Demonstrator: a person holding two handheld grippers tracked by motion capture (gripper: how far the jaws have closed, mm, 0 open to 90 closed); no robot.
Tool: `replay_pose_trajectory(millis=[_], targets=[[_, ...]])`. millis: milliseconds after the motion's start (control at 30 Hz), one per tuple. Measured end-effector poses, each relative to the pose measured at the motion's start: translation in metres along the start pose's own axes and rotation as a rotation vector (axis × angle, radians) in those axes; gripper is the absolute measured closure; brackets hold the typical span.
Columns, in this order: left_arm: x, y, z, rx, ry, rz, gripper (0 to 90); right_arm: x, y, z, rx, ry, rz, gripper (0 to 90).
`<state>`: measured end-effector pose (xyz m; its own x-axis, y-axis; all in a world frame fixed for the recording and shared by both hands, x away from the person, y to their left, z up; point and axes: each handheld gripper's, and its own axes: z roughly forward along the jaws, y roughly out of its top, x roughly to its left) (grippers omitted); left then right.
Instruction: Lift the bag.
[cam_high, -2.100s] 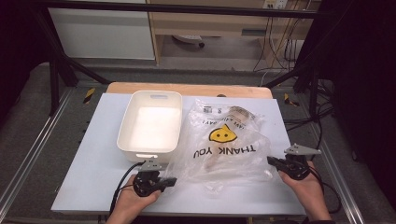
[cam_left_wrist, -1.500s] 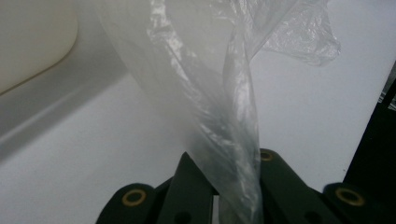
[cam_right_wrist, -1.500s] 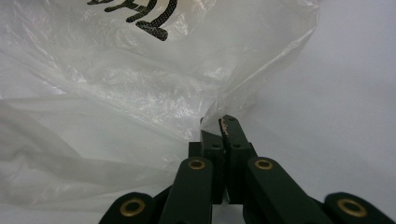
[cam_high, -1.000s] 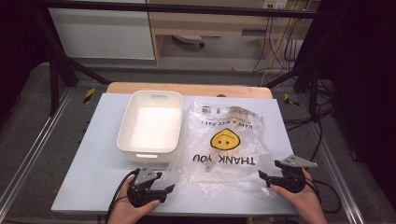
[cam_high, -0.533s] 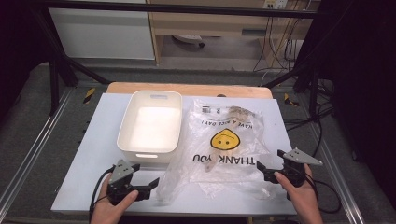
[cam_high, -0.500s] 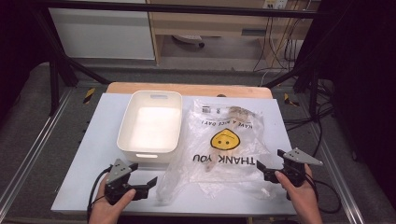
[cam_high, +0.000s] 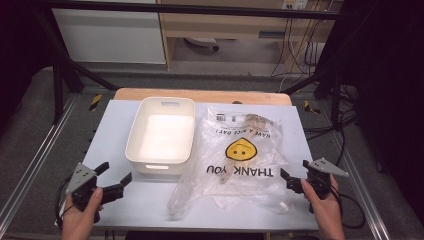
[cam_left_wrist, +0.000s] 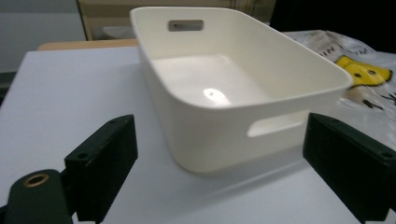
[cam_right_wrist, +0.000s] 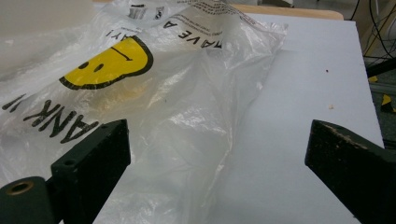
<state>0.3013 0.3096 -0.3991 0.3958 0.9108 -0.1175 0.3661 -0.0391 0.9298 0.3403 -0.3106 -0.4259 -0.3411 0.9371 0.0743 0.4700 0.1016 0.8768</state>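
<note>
A clear plastic bag (cam_high: 240, 155) with a yellow smiley face and "THANK YOU" print lies flat on the white table (cam_high: 115, 130), something pale inside it. Left of it stands an empty white tub (cam_high: 162, 132). My left gripper (cam_high: 116, 173) is at the front left, open and pointing at the tub (cam_left_wrist: 233, 93). Its jaws have just been opening, with nothing between them (cam_left_wrist: 219, 123). My right gripper (cam_high: 286, 179) is open at the bag's front right edge. Its jaws opened wide, then eased in slightly. The bag (cam_right_wrist: 154, 93) lies ahead of them, not pinched (cam_right_wrist: 218, 128).
A wooden tabletop strip (cam_high: 200, 94) runs behind the white board. Metal frame rails flank the table, and cables (cam_high: 350, 200) trail off at the right. Bare table lies left of the tub and right of the bag.
My left gripper let go of the bag's front left corner and moved left, away from it. My right gripper opened off the bag's edge and stayed roughly in place.
</note>
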Motion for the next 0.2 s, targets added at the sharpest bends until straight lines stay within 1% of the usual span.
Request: replay_pose_trajectory(millis=[33, 100, 133, 167, 200], targets=[[0.006, 0.000, -0.001, 0.000, 0.010, -0.012, 10.0, -0.001, -0.001, 0.000, 0.003, -0.001, 0.001, 7.9], [0.019, -0.001, -0.003, 0.007, 0.028, -0.021, 9.9, -0.003, -0.003, 0.001, 0.010, -0.006, -0.004, 7.9], [0.026, -0.003, -0.002, 0.024, 0.040, -0.010, 9.8, -0.004, -0.004, 0.001, 0.012, -0.016, -0.005, 7.9], [0.033, -0.004, -0.001, 0.036, 0.058, -0.010, 9.6, -0.006, -0.005, 0.001, 0.010, -0.022, -0.001, 7.7], [0.040, -0.006, 0.002, 0.048, 0.074, -0.025, 9.7, -0.007, -0.005, 0.000, 0.010, -0.023, 0.010, 7.5]])
